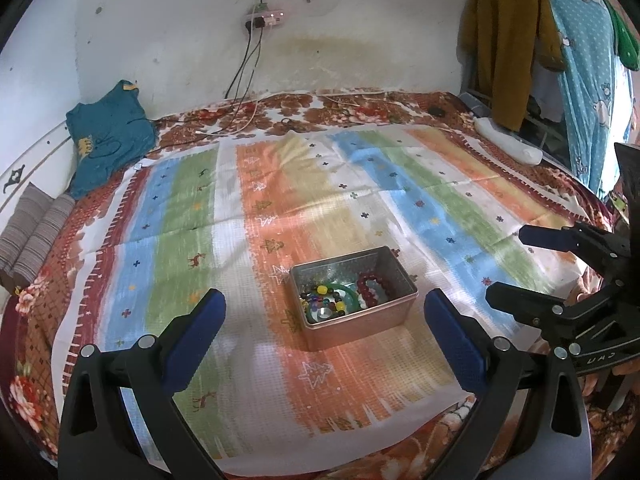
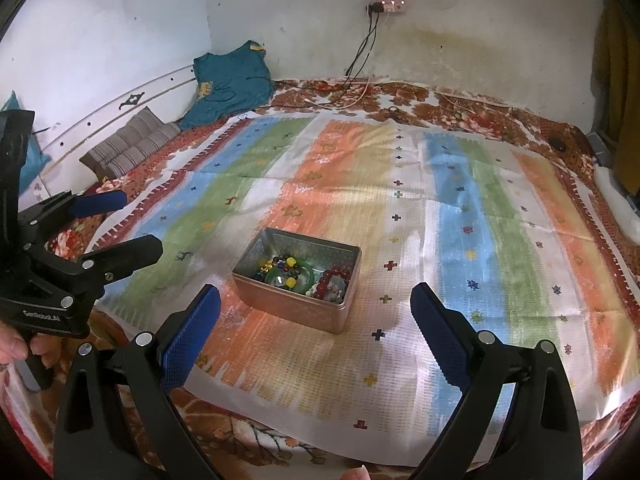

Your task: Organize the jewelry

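- A metal tin (image 1: 354,300) sits lidless on the striped cloth (image 1: 280,200) spread over the bed, near its near edge, likely so both tools can reach down into it.
- The jewelry lies inside the tin: a green bangle (image 1: 334,300) with a multicoloured bead string (image 1: 320,298) on the left, a dark red bead bracelet (image 1: 370,290) on the right. Nothing lies loose on the cloth, so the sorting looks done or nearly so.
- The left tool (image 1: 324,320) has its blue pads spread wide and empty, hanging just near of the tin and aimed at it.
- The right tool (image 2: 316,312) is likewise spread wide, holding nothing, hovering on the tin's near right side.
- A hand (image 2: 16,346) grips the left tool's handle at the bed's near-left edge.
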Action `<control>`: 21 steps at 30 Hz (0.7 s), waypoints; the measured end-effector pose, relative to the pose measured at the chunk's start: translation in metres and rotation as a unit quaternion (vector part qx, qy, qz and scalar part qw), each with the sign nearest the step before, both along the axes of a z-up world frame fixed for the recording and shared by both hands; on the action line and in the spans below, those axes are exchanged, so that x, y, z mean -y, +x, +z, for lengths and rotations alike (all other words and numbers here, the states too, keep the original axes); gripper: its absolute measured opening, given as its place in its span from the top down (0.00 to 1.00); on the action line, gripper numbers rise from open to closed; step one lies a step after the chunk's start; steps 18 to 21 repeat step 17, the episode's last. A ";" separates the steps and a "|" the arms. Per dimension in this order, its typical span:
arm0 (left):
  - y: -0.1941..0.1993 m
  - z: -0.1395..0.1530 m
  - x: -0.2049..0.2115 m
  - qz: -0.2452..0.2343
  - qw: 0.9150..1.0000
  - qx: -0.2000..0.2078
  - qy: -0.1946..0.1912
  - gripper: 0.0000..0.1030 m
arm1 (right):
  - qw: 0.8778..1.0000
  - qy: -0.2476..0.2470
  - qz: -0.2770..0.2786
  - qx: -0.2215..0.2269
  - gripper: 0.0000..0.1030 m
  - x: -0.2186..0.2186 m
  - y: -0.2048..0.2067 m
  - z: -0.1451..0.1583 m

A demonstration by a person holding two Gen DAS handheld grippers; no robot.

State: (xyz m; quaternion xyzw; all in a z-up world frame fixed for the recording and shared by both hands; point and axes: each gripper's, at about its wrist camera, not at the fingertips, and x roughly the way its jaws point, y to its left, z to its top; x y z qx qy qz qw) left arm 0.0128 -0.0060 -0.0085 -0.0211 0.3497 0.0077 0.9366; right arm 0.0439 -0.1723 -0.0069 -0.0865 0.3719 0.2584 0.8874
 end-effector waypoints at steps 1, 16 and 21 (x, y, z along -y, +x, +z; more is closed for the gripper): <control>0.000 0.000 0.000 0.001 1.000 0.000 0.000 0.05 | 1.000 -0.001 0.000 0.002 0.05 0.000 0.000 0.000; 0.000 0.000 0.000 -0.001 1.000 0.000 0.000 0.05 | 1.000 0.001 0.004 0.003 0.05 0.000 -0.002 0.004; 0.000 0.000 0.000 -0.001 1.000 0.001 0.000 0.05 | 1.000 0.000 0.004 0.003 0.05 -0.001 -0.002 0.004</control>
